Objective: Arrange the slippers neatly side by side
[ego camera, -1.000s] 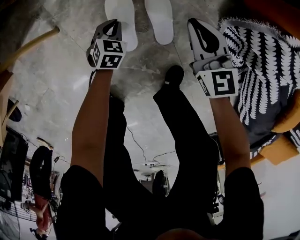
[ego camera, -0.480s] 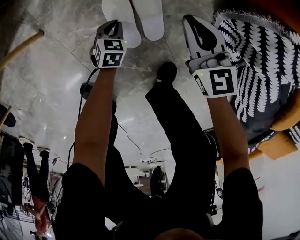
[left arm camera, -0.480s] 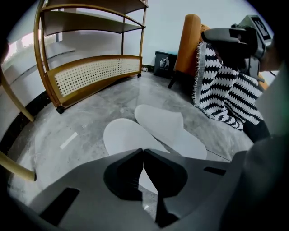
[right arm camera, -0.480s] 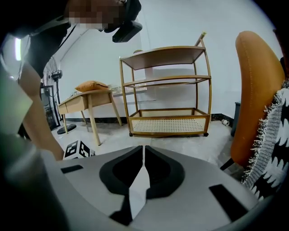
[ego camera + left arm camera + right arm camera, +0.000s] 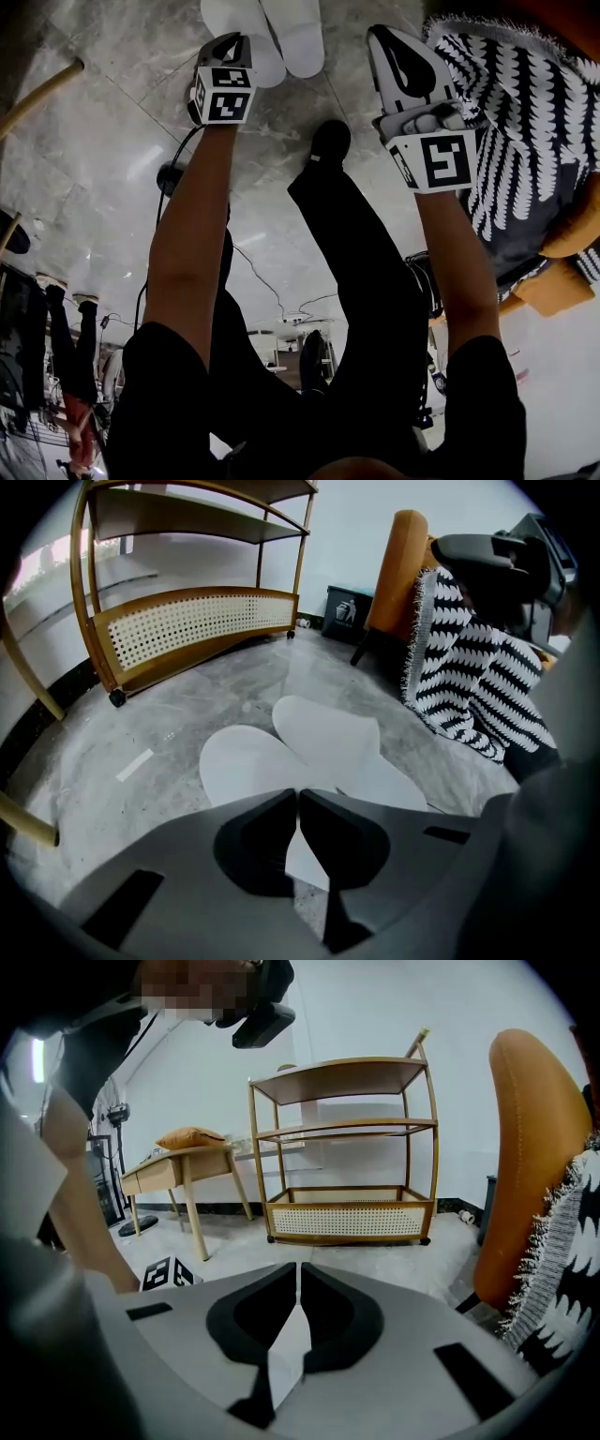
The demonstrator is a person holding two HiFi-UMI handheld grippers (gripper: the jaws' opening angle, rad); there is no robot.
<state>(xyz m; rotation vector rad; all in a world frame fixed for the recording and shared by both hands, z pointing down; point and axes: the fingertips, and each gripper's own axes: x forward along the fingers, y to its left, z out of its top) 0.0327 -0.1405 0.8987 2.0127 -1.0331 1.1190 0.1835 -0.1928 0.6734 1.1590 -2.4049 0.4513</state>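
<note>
Fingers [image 5: 258, 846] of the left gripper [image 5: 298, 797] are together and empty, poised over the near ends of two flat white slippers [image 5: 323, 738]. The slippers lie touching, slightly splayed, on the grey marble floor [image 5: 141, 724]. Those of the right gripper [image 5: 296, 1269] are likewise together and empty, beside a black-and-white patterned throw [image 5: 562, 1269].

Person's dress and grippers.
Black short sleeves [image 5: 161, 375], black trousers [image 5: 366, 281]; left gripper [image 5: 232, 39] and right gripper [image 5: 375, 36] grey, with black-and-white marker cubes [image 5: 225, 94].
</note>
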